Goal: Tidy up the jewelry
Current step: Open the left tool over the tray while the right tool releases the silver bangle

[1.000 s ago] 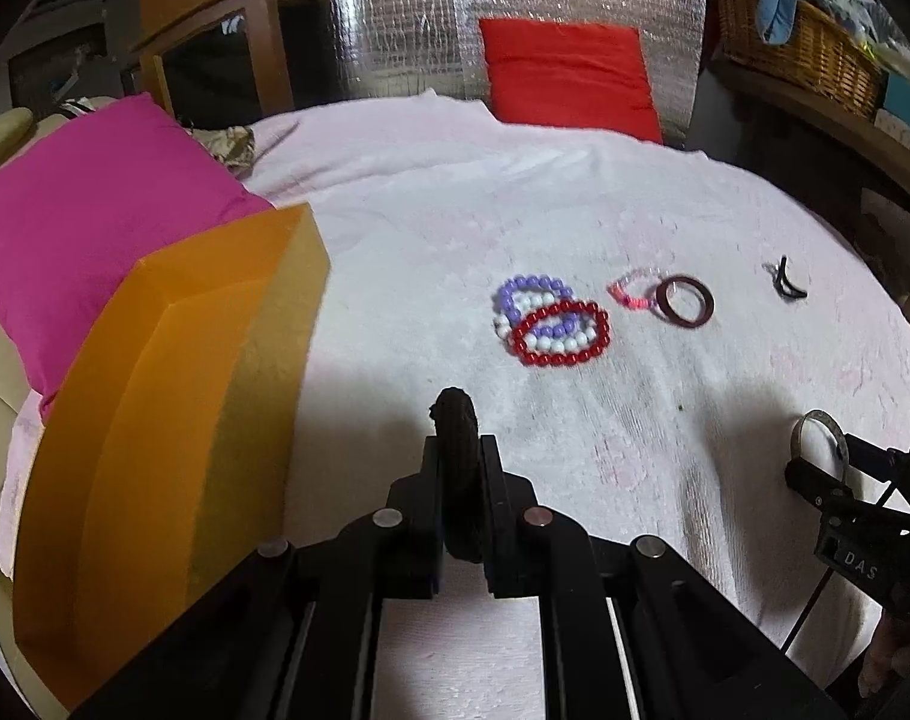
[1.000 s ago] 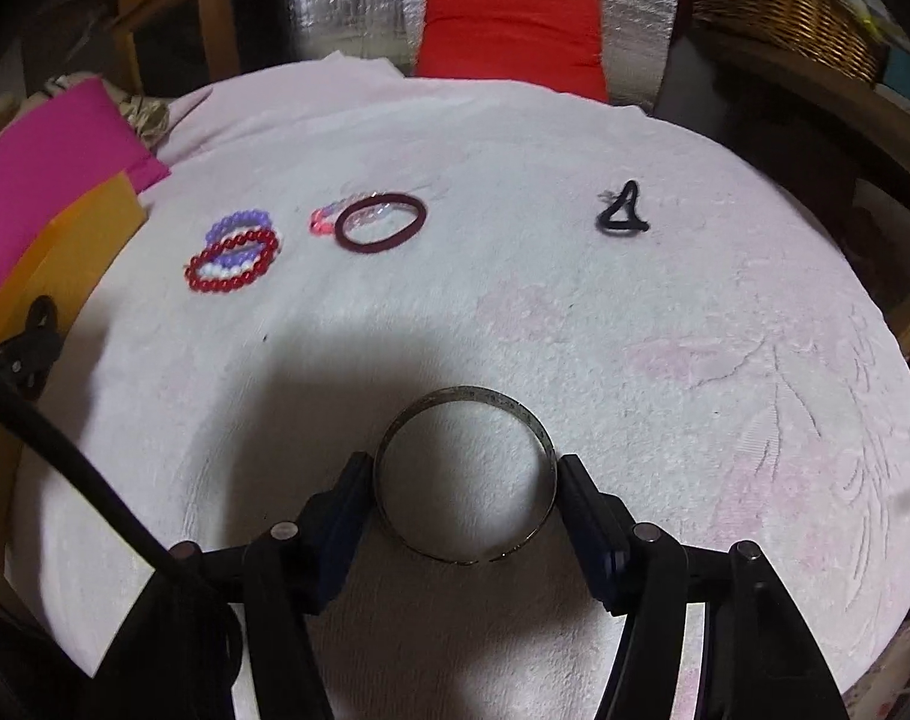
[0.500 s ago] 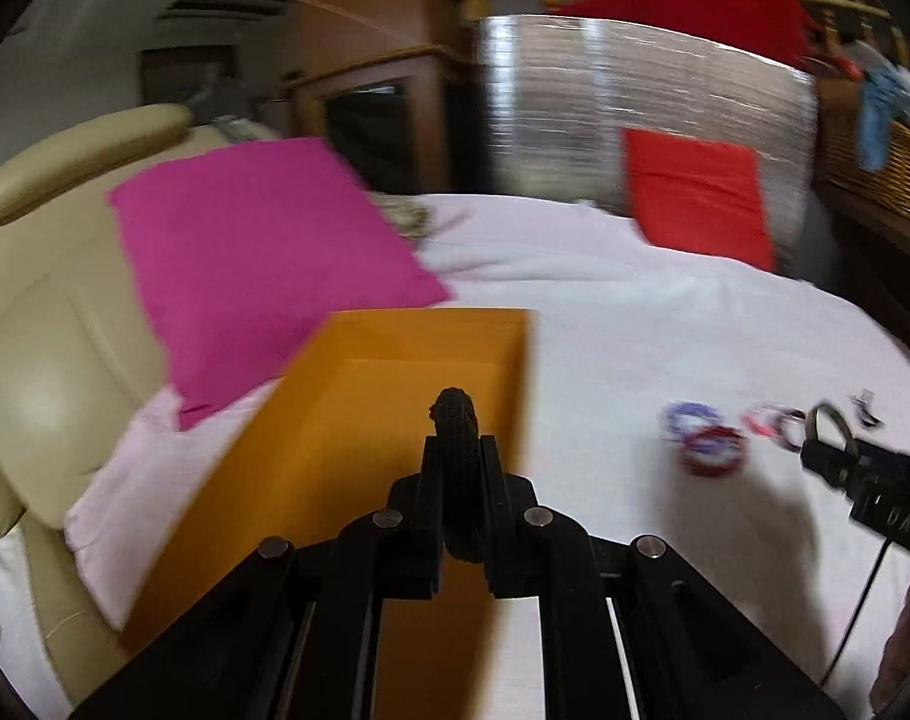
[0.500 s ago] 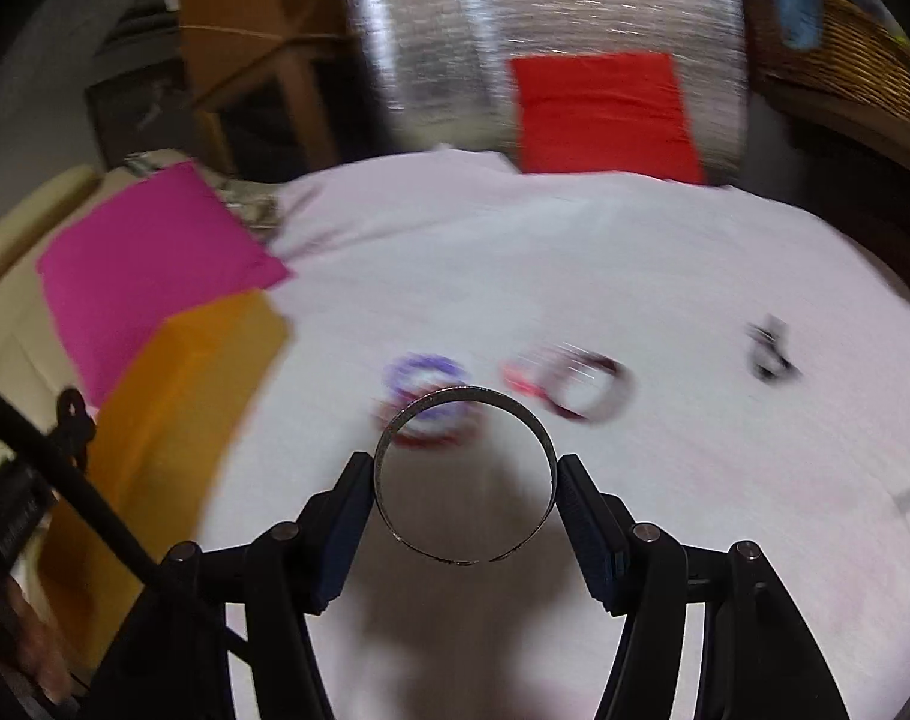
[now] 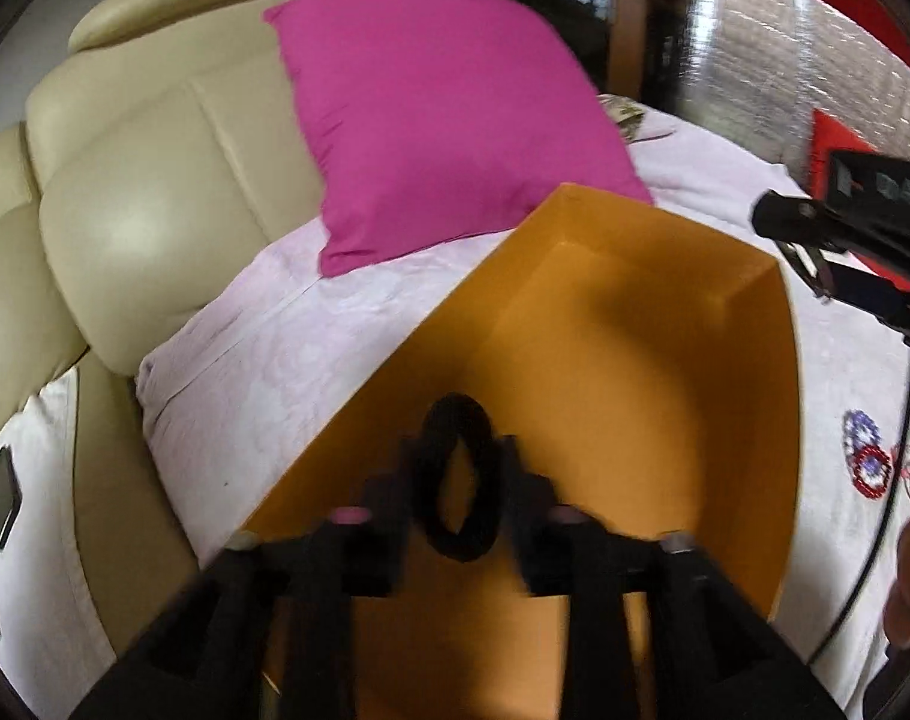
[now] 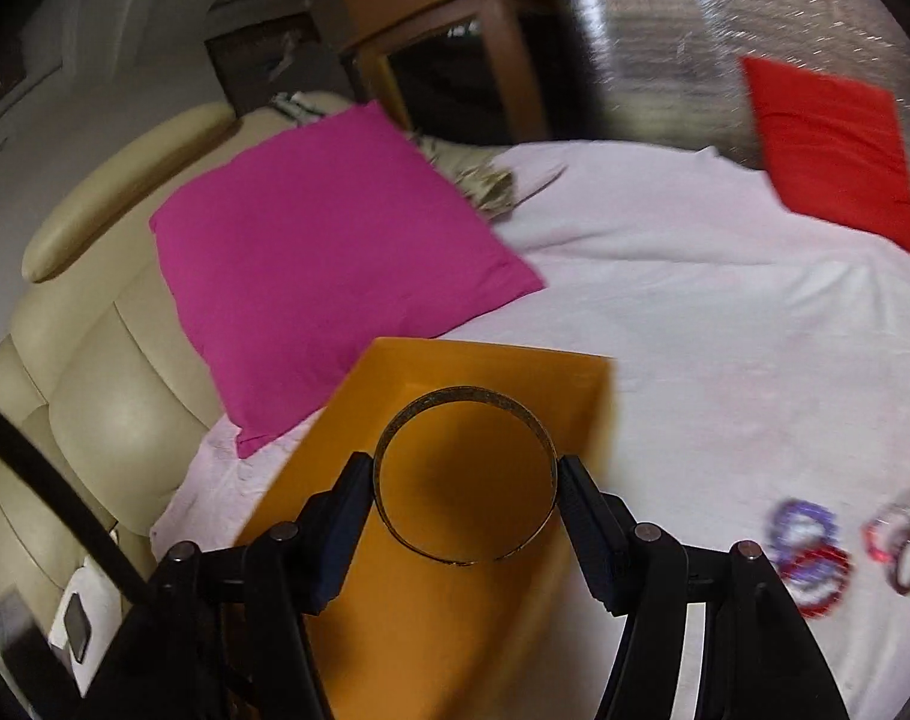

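Both wrist views down onto orange box [image 5: 664, 360]

Both grippers now over the orange box [image 5: 664, 324], left gripper [image 5: 457, 480] newly parted around black hair tie [image 5: 459, 480].

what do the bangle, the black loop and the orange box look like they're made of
Bangle: probably metal, a thin rigid band with a dull brassy sheen that keeps its round shape.
Black loop: likely a fabric-covered elastic hair tie, matte and fuzzy, stretched to an oval.
Orange box: looks like cardboard or thin plastic, with flat matte walls and crisp edges.
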A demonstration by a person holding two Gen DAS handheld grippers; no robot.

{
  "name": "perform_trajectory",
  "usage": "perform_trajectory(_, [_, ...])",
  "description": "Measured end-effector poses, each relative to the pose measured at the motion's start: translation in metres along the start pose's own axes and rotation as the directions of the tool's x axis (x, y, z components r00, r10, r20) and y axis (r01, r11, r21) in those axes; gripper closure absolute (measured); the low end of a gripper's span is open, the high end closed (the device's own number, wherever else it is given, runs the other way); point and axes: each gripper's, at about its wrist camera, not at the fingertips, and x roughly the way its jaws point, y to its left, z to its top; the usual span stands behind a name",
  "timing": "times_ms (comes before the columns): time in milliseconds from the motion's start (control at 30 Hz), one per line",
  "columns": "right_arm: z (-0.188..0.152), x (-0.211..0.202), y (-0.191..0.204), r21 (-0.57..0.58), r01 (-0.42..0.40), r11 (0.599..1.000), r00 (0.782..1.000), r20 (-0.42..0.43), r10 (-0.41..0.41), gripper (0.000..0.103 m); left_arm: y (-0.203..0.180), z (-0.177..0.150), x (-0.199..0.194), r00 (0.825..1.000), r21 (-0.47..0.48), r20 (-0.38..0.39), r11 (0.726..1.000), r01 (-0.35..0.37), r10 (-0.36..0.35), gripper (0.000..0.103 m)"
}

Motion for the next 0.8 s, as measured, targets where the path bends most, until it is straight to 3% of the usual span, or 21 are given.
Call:
perform_trajectory(200, [-0.002, 0.047, 0.021, 0.011, -0.006, 1.000, 0.993, -0.117, 0.007, 0.036, 0.011, -0.002, 0.004, 1.000, -0.060, -0.009, 0.998, -0.020, 0.019, 0.040])
perform_trajectory(267, [-0.008, 0.049, 0.023, 0.016, -0.009, 1.000, 0.991, -0.134, 0.011, 0.035, 0.013, -0.002, 0.003, 1.000, -0.071, -0.005, 0.997, -0.021, 0.021, 0.040])
perform_trajectory(533, [-0.016, 0.007, 0.004, 0.019, 0.052, 0.998, 0.998, -0.036, -0.051, 0.035, 0.006, 0.001, 0.006, 1.000, -0.061, 0.010, 0.998, -0.025, 0.025, 0.037])
perform_trajectory(800, [-0.027, -0.071, -0.066, 0.095, 0.168, 0.981, 0.983, 0.058, -0.174, 0.035, -0.021, 0.002, -0.015, 0.978, 0.009, 0.181, 0.994, -0.107, 0.103, 0.030])
